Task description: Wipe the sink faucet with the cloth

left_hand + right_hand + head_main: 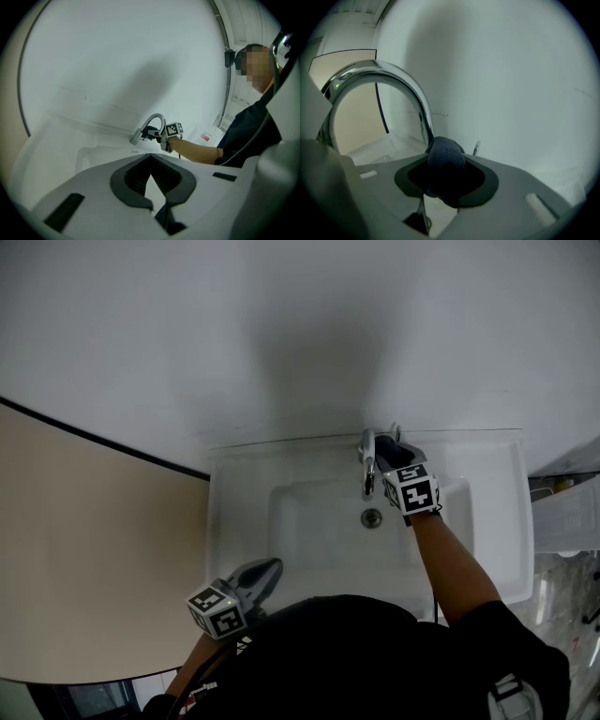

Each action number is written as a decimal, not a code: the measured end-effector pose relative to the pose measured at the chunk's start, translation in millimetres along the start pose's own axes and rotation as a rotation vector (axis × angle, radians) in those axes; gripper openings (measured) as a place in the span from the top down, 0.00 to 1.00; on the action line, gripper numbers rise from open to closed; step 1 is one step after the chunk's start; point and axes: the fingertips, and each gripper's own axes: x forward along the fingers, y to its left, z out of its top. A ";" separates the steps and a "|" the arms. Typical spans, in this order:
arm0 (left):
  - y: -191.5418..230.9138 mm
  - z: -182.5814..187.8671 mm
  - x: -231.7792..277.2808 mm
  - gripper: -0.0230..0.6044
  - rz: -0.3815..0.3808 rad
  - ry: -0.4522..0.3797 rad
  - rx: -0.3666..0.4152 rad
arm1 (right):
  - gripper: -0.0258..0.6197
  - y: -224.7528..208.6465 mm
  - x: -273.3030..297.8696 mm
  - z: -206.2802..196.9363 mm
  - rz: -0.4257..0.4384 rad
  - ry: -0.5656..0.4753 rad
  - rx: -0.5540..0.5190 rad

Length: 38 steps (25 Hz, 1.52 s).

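Cloth (446,158) clamped in right gripper (392,457) jaws against faucet (396,78), left gripper (267,570) jaws together

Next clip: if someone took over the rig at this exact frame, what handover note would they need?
Right gripper: shut on the dark cloth, which sits low against the faucet neck.
Left gripper: shut, empty, idle over the sink front rim.
Done: the cloth is at the faucet; how much is already wiped cannot be told.
Left: probably run the cloth up over the arch to the spout tip.
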 end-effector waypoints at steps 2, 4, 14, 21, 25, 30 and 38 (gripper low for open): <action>-0.7 0.4 1.5 0.98 -0.003 0.003 0.004 | 0.76 -4.0 4.9 8.4 -0.014 -0.002 -0.021; -0.8 -0.6 2.3 0.98 -0.007 0.002 0.001 | 0.76 -5.5 12.4 4.9 -0.013 0.028 -0.027; -0.4 -2.5 7.2 0.98 -0.018 0.014 0.001 | 0.76 11.2 16.7 -32.1 0.008 0.077 -0.033; 0.6 -1.9 6.2 0.98 -0.012 0.012 -0.003 | 0.76 24.8 20.2 -52.1 0.039 0.116 -0.037; 0.9 -3.8 4.8 0.98 -0.010 0.012 -0.005 | 0.76 26.2 24.7 -57.2 0.047 0.127 -0.048; -0.8 -5.2 4.0 0.98 -0.009 0.013 -0.006 | 0.76 29.5 28.4 -66.0 0.061 0.157 -0.037; -2.9 -7.4 1.7 0.98 -0.004 0.021 -0.004 | 0.76 31.1 44.9 -83.4 0.071 0.213 -0.067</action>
